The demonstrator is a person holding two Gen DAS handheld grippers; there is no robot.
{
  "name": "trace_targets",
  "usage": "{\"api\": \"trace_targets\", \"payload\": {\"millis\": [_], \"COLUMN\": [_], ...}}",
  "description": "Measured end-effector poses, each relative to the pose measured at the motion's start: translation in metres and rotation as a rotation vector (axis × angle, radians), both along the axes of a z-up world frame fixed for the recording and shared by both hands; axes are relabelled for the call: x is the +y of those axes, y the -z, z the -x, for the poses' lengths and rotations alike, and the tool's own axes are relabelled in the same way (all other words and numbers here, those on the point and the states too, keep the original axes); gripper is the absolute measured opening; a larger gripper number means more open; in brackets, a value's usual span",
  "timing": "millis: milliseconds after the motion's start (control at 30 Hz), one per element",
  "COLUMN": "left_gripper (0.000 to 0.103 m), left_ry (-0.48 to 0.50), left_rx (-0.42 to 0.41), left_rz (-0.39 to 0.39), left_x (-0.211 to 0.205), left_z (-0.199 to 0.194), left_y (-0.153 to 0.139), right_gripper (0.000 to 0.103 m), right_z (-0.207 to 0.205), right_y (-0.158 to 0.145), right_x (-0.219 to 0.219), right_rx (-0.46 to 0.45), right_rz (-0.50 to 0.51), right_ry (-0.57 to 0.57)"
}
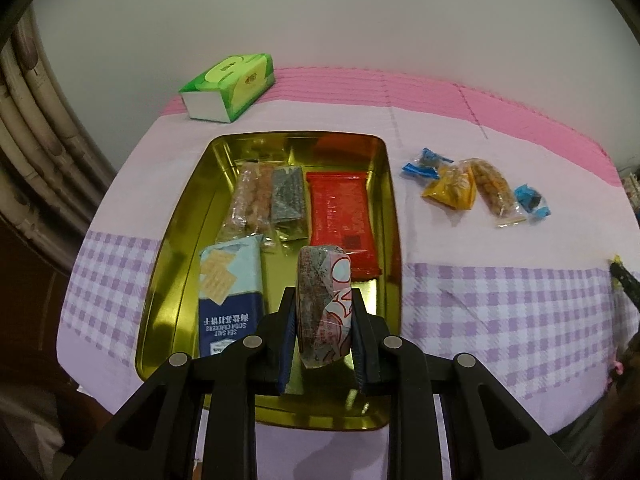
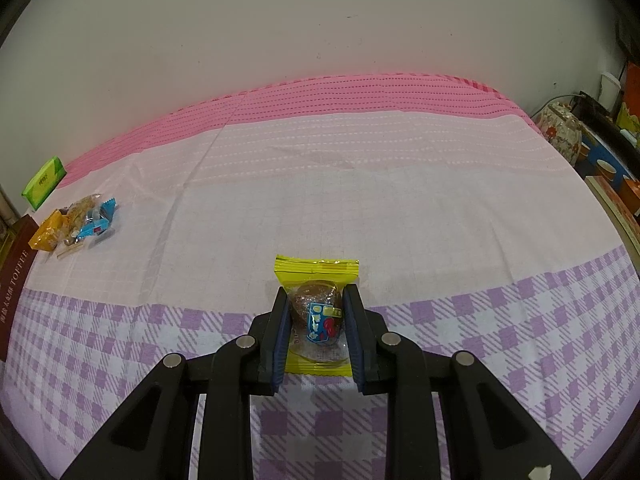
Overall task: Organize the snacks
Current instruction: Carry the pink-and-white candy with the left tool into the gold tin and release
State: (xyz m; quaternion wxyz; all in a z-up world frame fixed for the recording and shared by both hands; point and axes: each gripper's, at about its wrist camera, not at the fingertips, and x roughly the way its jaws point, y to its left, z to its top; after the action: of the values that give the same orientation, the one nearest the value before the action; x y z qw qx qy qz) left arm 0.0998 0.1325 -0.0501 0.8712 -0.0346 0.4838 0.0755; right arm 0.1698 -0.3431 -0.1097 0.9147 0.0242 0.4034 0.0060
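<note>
Only the left wrist view shows the gold tin tray (image 1: 176,240); there the left hand-held gripper (image 1: 322,320) pinches a pink-wrapped snack bar (image 1: 326,304), long axis 12-to-6. The right hand-held gripper (image 2: 316,328) pinches a yellow-edged candy packet (image 2: 316,308), pointing 12.

Left gripper (image 1: 323,312) and right gripper (image 2: 316,328): matte black linkage arms, silver pivot pins, dark blue ribbed finger pads (image 1: 286,344).

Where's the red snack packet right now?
In the left wrist view, the red packet lies flat in the gold tin, on its right side, beside the grey packet.
</note>
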Motion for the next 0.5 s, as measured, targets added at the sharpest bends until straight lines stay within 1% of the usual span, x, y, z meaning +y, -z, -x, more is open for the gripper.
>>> {"api": "trace_targets", "payload": {"millis": [233,500], "left_gripper": [0.025,0.025], "left_ry": [-0.003,-0.012], "left_rx": [0.014,0.029], "left_rz": [-0.029,-0.042], "left_x": [0.003,0.006], "left_z": [-0.007,-0.014], "left_y": [0.008,0.016], "right_gripper": [0.023,0.023], "right_z": [0.000,0.000], "right_y": [0.000,0.000], "right_x": [0.000,0.000], "right_rx": [0.000,0.000], "right_rz": [0.001,0.001], "right_ry": [0.000,-0.001]}}
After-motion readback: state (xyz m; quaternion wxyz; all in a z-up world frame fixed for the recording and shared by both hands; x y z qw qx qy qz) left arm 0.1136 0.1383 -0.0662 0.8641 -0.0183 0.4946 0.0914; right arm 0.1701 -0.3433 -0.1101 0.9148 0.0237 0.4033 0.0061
